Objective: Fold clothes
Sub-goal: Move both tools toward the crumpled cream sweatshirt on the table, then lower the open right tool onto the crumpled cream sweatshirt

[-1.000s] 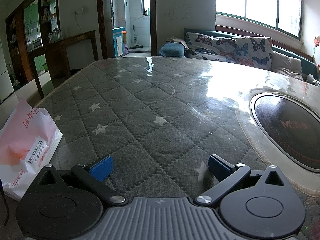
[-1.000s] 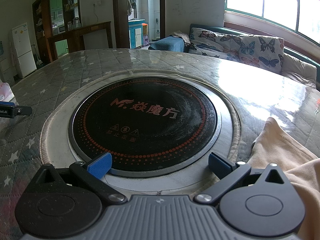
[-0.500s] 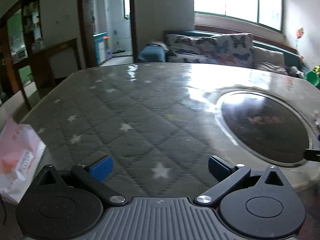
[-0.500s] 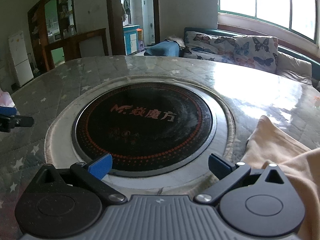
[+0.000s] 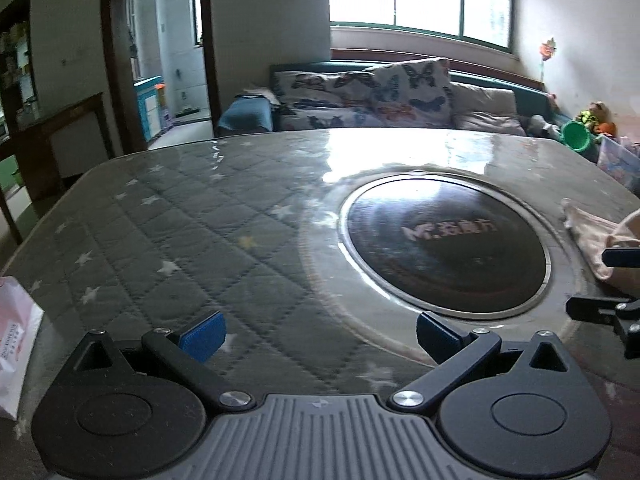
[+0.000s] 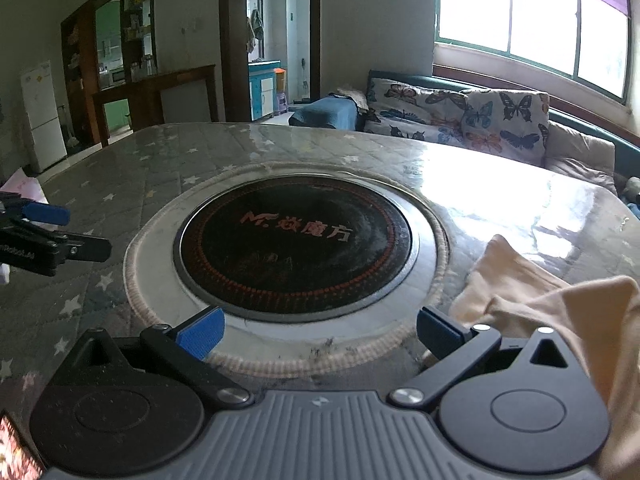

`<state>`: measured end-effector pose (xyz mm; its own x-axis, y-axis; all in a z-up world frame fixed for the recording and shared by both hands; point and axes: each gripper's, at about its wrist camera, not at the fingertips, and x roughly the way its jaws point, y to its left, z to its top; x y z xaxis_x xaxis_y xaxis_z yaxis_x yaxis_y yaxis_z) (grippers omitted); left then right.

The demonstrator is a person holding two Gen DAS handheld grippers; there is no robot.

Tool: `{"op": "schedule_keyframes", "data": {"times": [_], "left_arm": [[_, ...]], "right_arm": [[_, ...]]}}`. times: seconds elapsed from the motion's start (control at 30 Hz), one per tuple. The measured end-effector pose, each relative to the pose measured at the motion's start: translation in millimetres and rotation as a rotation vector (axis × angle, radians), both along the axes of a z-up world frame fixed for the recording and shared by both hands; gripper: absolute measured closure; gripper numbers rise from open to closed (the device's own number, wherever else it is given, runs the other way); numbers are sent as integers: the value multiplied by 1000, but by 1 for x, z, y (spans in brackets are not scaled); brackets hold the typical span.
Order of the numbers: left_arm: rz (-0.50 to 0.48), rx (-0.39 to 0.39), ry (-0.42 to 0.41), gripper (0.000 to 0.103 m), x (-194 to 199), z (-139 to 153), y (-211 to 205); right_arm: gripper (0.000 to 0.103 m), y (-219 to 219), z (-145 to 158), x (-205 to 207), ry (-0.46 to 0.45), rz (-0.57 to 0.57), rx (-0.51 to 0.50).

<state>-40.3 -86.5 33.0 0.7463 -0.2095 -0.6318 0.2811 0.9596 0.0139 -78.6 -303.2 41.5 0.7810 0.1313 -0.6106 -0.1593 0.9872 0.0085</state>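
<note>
A cream-coloured garment [image 6: 532,300] lies crumpled on the right part of the table; in the left wrist view the same garment [image 5: 592,236] shows at the right edge. My right gripper [image 6: 318,330] is open over the near rim of the round black cooktop [image 6: 296,248], its right finger beside the cloth, nothing held. My left gripper [image 5: 318,330] is open and empty above the quilted grey star-patterned cover [image 5: 180,232], left of the cooktop [image 5: 444,240]. The left gripper [image 6: 52,236] also shows at the left edge of the right wrist view, and the right gripper's fingers [image 5: 620,258] at the right edge of the left wrist view.
A pink and white plastic bag [image 5: 14,336] sits at the table's near left edge. Behind the table are a sofa with butterfly cushions [image 6: 460,116], a doorway [image 6: 276,68] and dark wooden shelving [image 6: 120,64]. A green bucket [image 5: 576,136] stands at far right.
The left gripper's view has swung right, bringing the cooktop and the cream garment into sight. The right gripper has drawn back slightly; more of the garment shows at its right. Both stay open.
</note>
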Motion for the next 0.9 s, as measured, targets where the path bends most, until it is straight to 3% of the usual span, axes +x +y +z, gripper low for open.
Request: {"op": "schedule_keyframes", "data": {"times": [0.33,0.9], "left_arm": [[-93,12,-4,0,-14,4,-29],[-212,14,24,0,-26,7,-69]], "right_arm": [[0,-9,8,-35,-37,-42,32],[0,-25,-10,-58,46,-80,33]]}}
